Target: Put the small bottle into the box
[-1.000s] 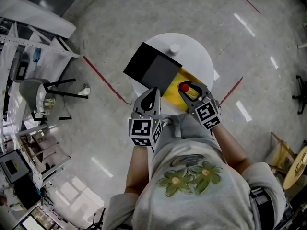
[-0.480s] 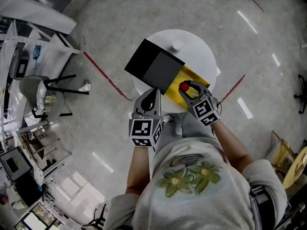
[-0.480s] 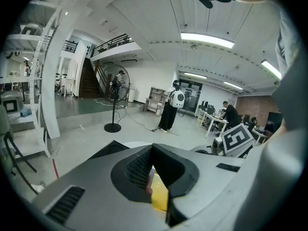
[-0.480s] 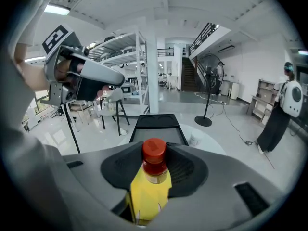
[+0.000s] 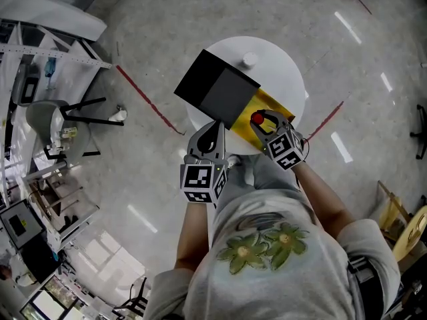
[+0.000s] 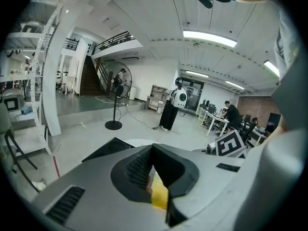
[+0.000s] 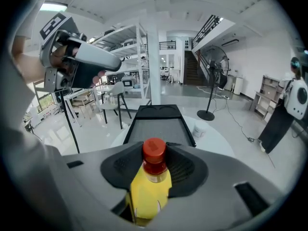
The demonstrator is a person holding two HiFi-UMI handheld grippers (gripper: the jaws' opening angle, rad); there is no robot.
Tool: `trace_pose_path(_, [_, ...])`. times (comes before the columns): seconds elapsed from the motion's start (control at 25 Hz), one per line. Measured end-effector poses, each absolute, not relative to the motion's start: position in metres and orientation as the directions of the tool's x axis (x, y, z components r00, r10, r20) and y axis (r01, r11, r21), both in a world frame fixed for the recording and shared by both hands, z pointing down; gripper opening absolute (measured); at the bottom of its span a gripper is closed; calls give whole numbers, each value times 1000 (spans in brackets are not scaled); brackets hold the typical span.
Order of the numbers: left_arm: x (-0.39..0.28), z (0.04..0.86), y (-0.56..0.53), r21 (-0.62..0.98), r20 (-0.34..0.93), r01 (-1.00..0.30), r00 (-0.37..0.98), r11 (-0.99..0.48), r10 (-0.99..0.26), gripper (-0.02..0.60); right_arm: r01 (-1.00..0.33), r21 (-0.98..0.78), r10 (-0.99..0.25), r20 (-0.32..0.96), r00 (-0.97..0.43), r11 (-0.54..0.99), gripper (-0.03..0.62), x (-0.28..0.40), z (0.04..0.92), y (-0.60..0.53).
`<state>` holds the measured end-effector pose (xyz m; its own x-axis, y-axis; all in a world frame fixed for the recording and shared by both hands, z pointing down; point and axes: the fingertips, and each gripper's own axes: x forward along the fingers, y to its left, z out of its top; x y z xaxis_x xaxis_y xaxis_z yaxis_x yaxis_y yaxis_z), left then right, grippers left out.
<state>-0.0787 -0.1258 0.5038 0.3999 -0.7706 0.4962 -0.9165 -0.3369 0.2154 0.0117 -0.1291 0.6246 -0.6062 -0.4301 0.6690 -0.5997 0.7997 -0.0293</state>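
The small bottle [image 7: 150, 177], yellow with a red cap [image 5: 257, 119], stands upright between the pads of my right gripper [image 5: 261, 120], which is shut on it. It hangs over the round white table [image 5: 283, 79], just right of the black box [image 5: 217, 91]. In the right gripper view the box [image 7: 161, 124] lies straight ahead beyond the bottle. A yellow flat piece [image 5: 270, 104] sticks out from under the box's right side. My left gripper [image 5: 213, 127] hovers at the box's near edge, its fingers drawn together with nothing held; in its own view the left gripper [image 6: 153, 170] shows only a sliver of yellow through the gap.
A small white cup [image 5: 249, 60] sits on the far part of the table. Red tape lines [image 5: 143, 105] run across the grey floor. A chair [image 5: 57, 122] and shelving stand to the left. A standing fan [image 7: 211, 81] and distant people appear in the gripper views.
Hardly anything differs: the head view has drifted a little, and the right gripper with the bottle has edged slightly toward the table. The left gripper keeps its place.
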Motion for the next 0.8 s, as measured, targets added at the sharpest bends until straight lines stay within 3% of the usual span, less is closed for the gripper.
trace_pose_path(0.8, [-89, 519, -128, 236, 530, -923, 384, -304, -756, 0, -589, -33, -373, 745, -553, 808, 152, 12, 678, -138])
